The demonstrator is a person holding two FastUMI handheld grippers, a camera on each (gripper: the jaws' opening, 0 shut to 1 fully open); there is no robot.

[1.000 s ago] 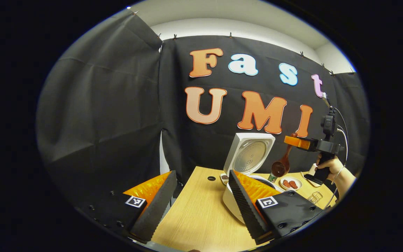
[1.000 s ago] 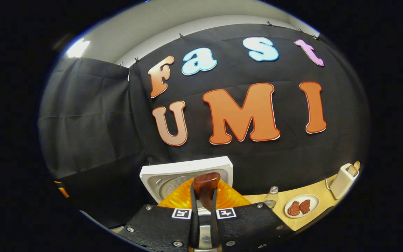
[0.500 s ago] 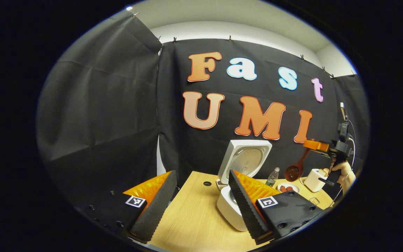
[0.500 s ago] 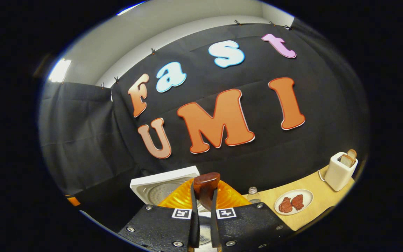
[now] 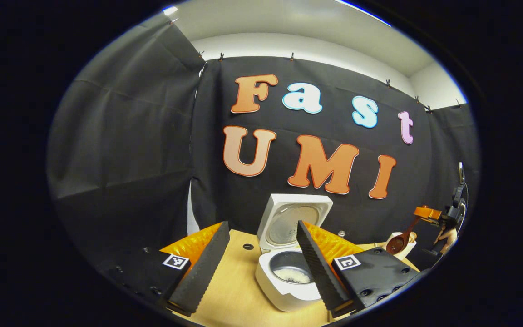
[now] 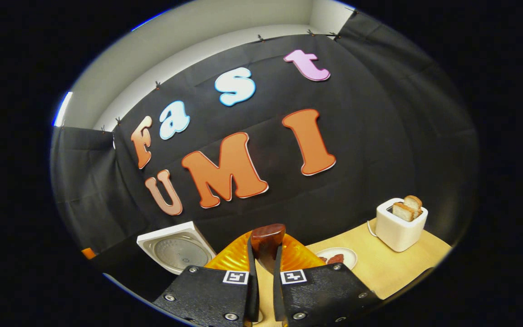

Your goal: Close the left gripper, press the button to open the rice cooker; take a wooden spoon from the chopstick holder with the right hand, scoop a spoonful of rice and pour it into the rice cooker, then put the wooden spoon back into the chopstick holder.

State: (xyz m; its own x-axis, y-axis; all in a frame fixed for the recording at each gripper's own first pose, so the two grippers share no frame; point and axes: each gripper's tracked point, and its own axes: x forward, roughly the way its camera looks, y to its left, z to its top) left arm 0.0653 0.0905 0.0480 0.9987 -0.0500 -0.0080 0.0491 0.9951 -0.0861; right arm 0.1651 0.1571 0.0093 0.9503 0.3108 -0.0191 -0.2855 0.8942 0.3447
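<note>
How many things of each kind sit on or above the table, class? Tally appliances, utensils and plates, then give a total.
Appliances: 2, the rice cooker and the toaster.
Utensils: 1, the wooden spoon.
Plates: 1, the plate.
Total: 4.

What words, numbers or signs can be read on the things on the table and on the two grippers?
No readable words or numbers.
Left gripper: square black-and-white code markers, a pattern and not text.
Right gripper: the same kind of markers, no text.
Rice cooker: no print to be seen.
Toaster: plain, no print to be seen.
</note>
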